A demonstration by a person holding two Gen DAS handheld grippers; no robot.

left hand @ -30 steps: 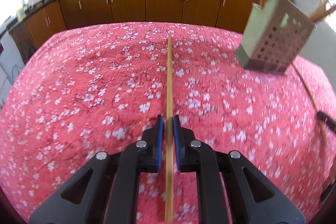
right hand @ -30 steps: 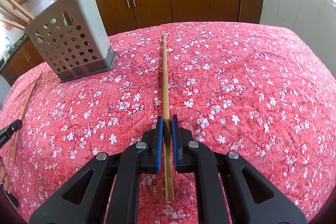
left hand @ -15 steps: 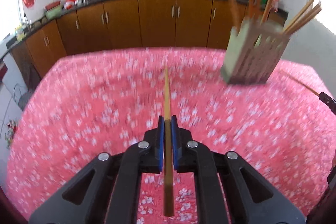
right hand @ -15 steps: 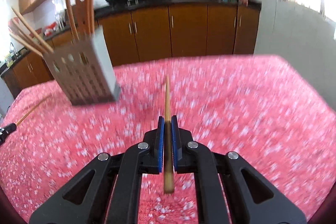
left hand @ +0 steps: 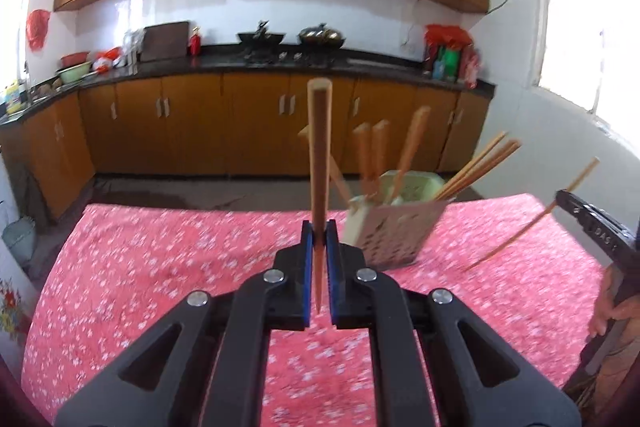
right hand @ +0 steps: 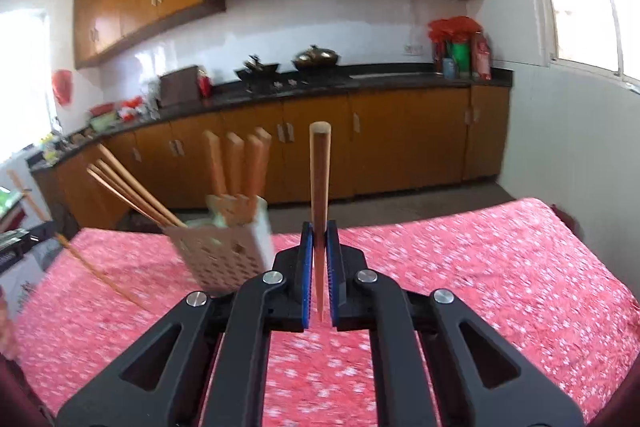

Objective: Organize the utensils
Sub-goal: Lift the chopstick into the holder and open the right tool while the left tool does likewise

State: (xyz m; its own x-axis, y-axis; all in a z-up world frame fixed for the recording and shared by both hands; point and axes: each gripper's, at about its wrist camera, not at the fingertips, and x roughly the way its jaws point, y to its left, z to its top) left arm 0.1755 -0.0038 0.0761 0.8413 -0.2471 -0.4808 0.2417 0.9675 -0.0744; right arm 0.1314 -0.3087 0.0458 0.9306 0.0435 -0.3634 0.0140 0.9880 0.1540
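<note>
From where I stand the job looks well on but not finished. At the left of the left wrist view there is only bare red flowered cloth over the desk (left hand: 140, 267); I can see no loose utensils lying there, though blur hides fine detail. In the middle, the left hand-held gripper (left hand: 319, 267) is clamped tight on a chopstick (left hand: 319, 155), which rises up the centre of the frame, blunt end uppermost, thin tip between the blue pads. Just right of it stands the perforated holder (left hand: 396, 231), with a good number of chopsticks leaning out of it already. At the far right edge the other tool shows, carrying its own stick at a slant. In the right wrist view the holder (right hand: 228, 247) sits left of centre, well filled, and the right hand-held gripper (right hand: 319, 267) in the middle is likewise shut on a second chopstick (right hand: 319, 179) of plain pale wood, square at the top and tapering down. Both sticks hang above the cloth, short of the holder. I judge these two remain to be dropped in.
</note>
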